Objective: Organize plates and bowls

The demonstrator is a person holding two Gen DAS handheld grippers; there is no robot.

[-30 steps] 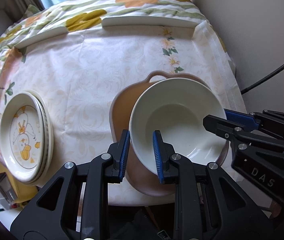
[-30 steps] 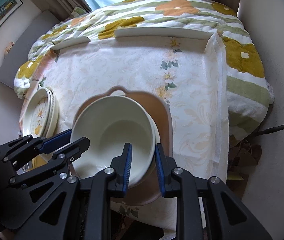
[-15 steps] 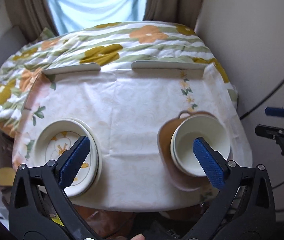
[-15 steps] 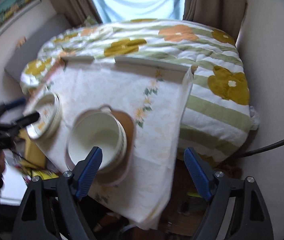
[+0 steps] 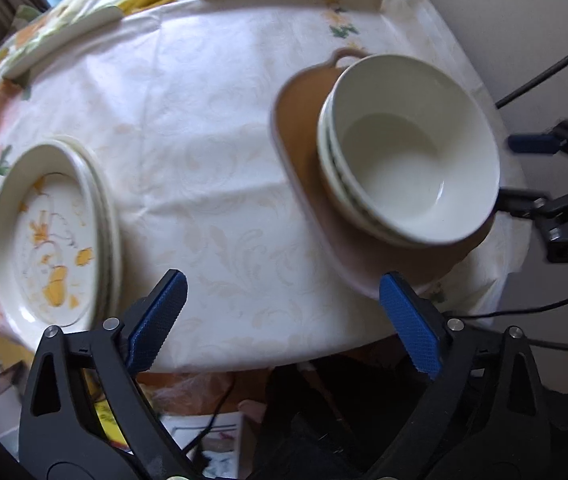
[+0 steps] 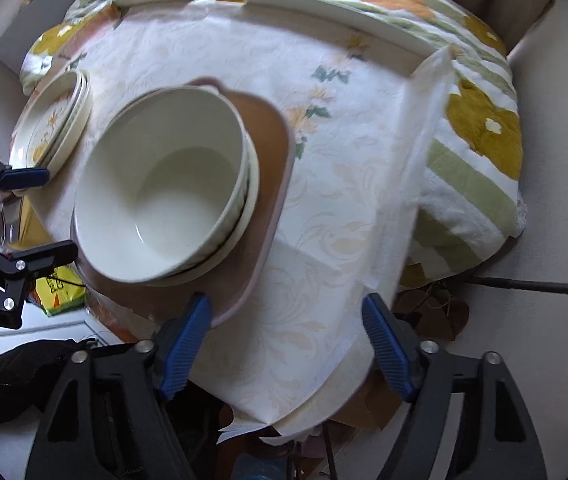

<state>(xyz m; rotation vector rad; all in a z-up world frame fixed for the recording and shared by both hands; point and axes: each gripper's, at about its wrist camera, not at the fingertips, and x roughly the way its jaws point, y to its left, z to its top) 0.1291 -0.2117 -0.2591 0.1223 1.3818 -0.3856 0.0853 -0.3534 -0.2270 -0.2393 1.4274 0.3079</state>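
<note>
On cloth-covered table (image 5: 224, 168), nested bowls (image 5: 408, 148) sit mouth-up; both grippers' fingers (image 5: 158, 326) spread, empty.

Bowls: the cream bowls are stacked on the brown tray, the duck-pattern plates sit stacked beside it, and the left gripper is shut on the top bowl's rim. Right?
Not quite. The left gripper is open with nothing between its jaws, hanging over the tablecloth, as the left wrist view shows. The cream bowls are stacked on the brown tray, and the duck-pattern plates are stacked beside it.
</note>
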